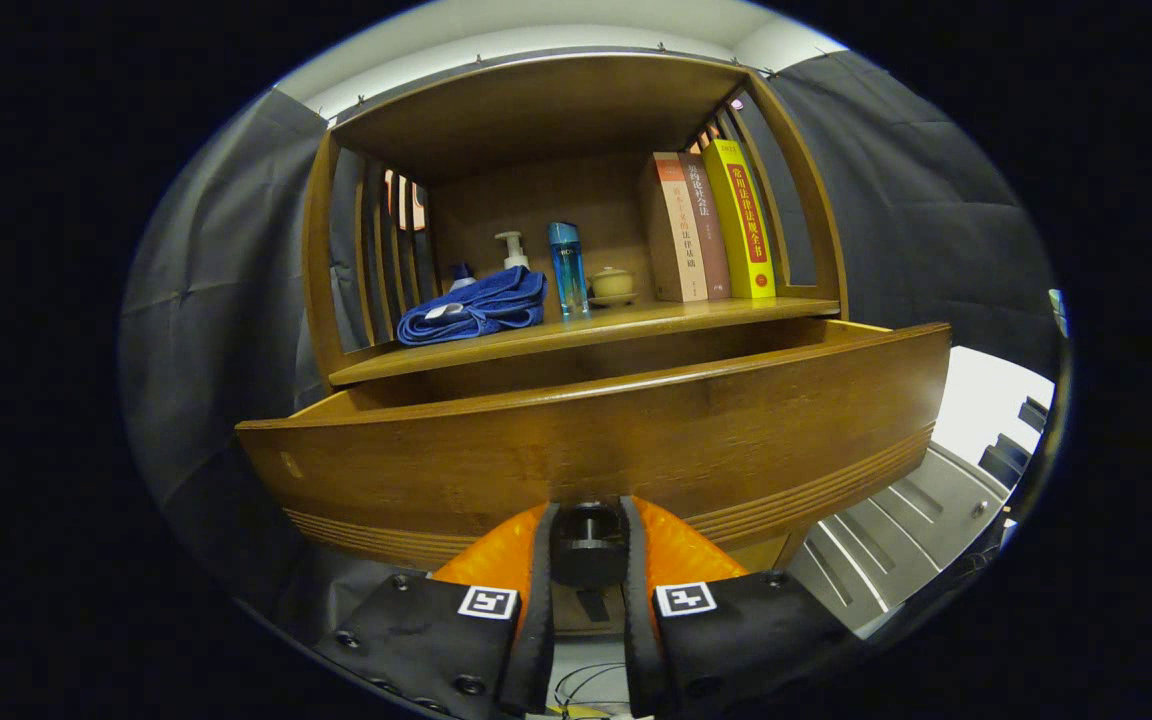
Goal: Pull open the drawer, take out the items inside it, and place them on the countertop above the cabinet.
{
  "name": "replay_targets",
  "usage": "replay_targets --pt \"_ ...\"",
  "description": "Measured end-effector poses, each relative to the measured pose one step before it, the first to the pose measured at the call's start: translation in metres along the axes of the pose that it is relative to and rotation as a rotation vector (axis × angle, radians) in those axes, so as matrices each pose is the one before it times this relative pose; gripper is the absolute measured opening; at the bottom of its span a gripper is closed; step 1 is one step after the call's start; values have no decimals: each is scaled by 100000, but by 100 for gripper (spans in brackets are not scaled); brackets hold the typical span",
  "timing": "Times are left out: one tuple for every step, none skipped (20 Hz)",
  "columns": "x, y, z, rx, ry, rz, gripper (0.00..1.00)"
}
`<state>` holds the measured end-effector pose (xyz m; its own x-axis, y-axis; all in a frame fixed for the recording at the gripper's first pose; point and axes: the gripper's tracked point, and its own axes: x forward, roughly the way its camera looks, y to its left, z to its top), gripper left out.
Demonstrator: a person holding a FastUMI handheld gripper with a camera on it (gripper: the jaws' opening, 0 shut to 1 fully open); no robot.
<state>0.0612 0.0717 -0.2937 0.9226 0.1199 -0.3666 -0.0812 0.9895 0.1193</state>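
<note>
Gripper [587,545] clamped on the drawer knob [587,540], both fingers pressing its sides. Drawer [596,440] already pulled partway out, front panel close ahead of the fingers, long axis running crosswise. Contents hidden behind that panel. Countertop [636,322] lies above and beyond the drawer, carrying a blue towel [474,308], bottles, books. Next reach likely goes up over the panel.

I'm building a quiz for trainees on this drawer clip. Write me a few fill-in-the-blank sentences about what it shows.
1. The gripper is shut on the drawer's ____.
2. The drawer is pulled ____.
3. The folded towel on the countertop is ____ in colour.
4. The books stand to the ____ of the towel.

Missing words: knob; open; blue; right
</note>
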Motion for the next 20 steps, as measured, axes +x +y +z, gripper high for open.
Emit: replay_targets --pt "-561 49 -29 -1196 26 287 37" --pt "-672 -71 -60 -1029 217 126 37" --pt "-537 11 -22 -645 458 117 37" --pt "-561 60 -47 -345 433 296 37" --pt "-687 -16 27 -174 82 243 37" --pt "-1169 421 1129 -1046 -2439 2087 37" --pt "-612 369 3160 -4366 -10460 -168 28" --pt "-929 -616 3587 -10381 -11539 -2246 18" --pt "54 -642 2738 -10636 -6073 -1386 9" --pt "-328 395 2788 -3186 -2743 2719 9" --pt "-255 788 1035 2278 197 3267 9" --pt "-817 629 661 3274 1173 1281 9" --pt "-621 -177 -96 2941 1493 -1 9" --pt "-105 -627 -365 1927 1156 -909 9" --pt "125 -684 -438 684 1201 -1137 9" --pt "101 -592 -370 300 1440 -1349 9" --pt "78 -321 -333 777 1342 -448 9" --pt "62 -36 -12 1170 195 -156 9" --pt "329 -188 306 952 -1071 -199 9" --pt "406 -391 357 -203 -495 -874 9"
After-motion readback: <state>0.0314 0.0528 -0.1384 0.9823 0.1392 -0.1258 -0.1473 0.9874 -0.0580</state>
